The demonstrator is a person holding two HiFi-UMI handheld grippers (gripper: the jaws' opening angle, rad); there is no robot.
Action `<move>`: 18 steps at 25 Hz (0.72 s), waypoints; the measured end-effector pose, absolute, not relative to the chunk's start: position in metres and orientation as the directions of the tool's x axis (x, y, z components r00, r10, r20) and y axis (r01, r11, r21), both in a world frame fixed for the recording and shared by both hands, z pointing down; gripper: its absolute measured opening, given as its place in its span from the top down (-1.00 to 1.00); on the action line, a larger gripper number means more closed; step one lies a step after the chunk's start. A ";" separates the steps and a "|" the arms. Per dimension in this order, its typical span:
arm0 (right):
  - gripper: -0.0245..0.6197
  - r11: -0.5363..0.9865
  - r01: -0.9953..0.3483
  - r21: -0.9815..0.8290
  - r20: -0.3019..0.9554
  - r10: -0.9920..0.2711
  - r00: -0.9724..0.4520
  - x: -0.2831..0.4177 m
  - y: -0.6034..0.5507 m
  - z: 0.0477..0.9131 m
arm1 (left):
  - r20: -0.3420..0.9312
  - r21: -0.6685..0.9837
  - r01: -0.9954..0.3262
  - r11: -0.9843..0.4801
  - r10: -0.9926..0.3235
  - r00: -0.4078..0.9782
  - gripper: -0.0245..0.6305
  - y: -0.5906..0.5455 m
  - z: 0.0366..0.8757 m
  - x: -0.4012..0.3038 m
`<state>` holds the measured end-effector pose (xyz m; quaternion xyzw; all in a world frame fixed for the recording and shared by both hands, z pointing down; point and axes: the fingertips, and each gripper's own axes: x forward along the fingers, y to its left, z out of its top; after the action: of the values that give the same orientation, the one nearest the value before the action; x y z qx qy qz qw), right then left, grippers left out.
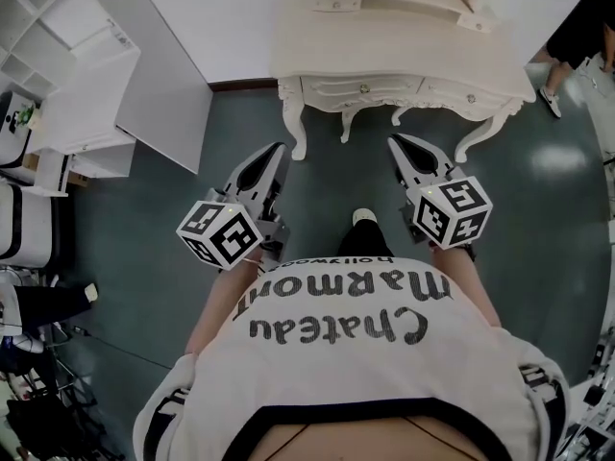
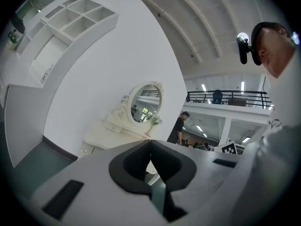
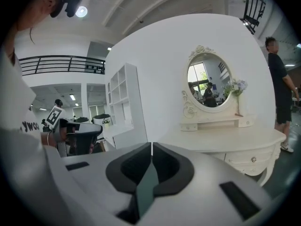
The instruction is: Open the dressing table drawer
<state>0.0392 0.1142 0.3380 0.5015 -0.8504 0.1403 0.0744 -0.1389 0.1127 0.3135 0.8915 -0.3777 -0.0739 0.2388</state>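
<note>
Drawer [image 1: 363, 89] apparently shut, cream dressing table [image 1: 384, 41], teal floor [image 1: 125, 257]

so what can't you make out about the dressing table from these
Mirror: head view, cut off by the top edge.
Drawer knobs: head view, too small to tell their shape.
Drawers: left gripper view, mostly hidden behind the left gripper body.

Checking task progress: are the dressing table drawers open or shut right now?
Shut. The drawer fronts sit flush with the frame of the dressing table in both the head view and the right gripper view, and none is pulled out.
</note>
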 end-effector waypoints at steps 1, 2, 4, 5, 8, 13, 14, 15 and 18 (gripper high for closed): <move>0.84 0.462 -0.872 -0.164 0.269 -0.829 -0.490 0.041 0.108 0.339 | 0.052 0.483 -0.639 -0.598 -0.709 0.703 0.86 0.107 0.314 -0.136; 0.84 0.466 -0.869 -0.164 0.269 -0.827 -0.494 0.044 0.100 0.338 | 0.053 0.483 -0.640 -0.597 -0.710 0.702 0.86 0.101 0.314 -0.132; 0.84 0.477 -0.864 -0.162 0.264 -0.822 -0.504 0.052 0.083 0.335 | 0.050 0.479 -0.647 -0.593 -0.717 0.695 0.85 0.085 0.312 -0.123; 0.84 0.484 -0.860 -0.161 0.261 -0.820 -0.510 0.056 0.073 0.334 | 0.045 0.478 -0.651 -0.589 -0.724 0.688 0.86 0.076 0.310 -0.119; 0.84 0.502 -0.851 -0.156 0.250 -0.813 -0.526 0.071 0.045 0.327 | 0.029 0.476 -0.660 -0.581 -0.740 0.672 0.85 0.050 0.302 -0.104; 0.84 0.529 -0.838 -0.136 0.221 -0.808 -0.546 0.105 -0.007 0.307 | -0.002 0.464 -0.677 -0.572 -0.765 0.645 0.85 0.007 0.286 -0.074; 0.84 0.534 -0.835 -0.131 0.213 -0.808 -0.550 0.112 -0.017 0.303 | -0.006 0.461 -0.680 -0.570 -0.769 0.640 0.85 -0.001 0.284 -0.068; 0.84 0.541 -0.831 -0.127 0.203 -0.806 -0.556 0.119 -0.026 0.299 | -0.011 0.458 -0.684 -0.568 -0.773 0.635 0.85 -0.008 0.281 -0.062; 0.84 0.568 -0.815 -0.116 0.178 -0.795 -0.580 0.133 -0.048 0.291 | -0.027 0.452 -0.691 -0.563 -0.784 0.621 0.85 -0.029 0.277 -0.045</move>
<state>0.1333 -0.0481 0.2911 0.4555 -0.8838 0.0930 0.0528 -0.0449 -0.0285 0.2769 0.8768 -0.4205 -0.1130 0.2038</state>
